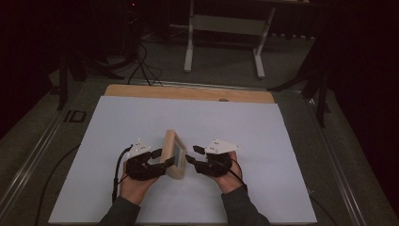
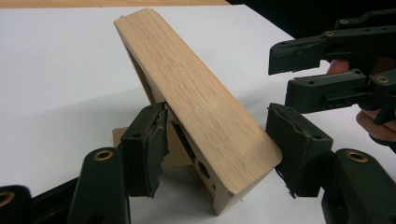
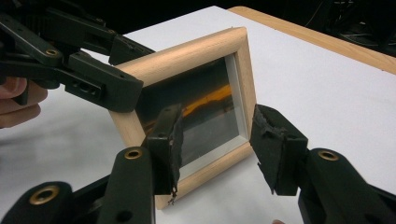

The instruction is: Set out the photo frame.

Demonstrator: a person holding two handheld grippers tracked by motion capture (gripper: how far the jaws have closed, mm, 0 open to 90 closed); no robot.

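White board (image 1: 141, 122) covering tabletop, bare wooden strip (image 1: 188, 92) along its far edge, white two-legged stand (image 1: 225, 37) on grey floor beyond, black cables (image 1: 141, 66) trailing nearby

no readable text, labels or numbers

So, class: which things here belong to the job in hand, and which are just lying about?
In the job:
frame
left gripper
right gripper

Lying about:
white board
stand
floor cables
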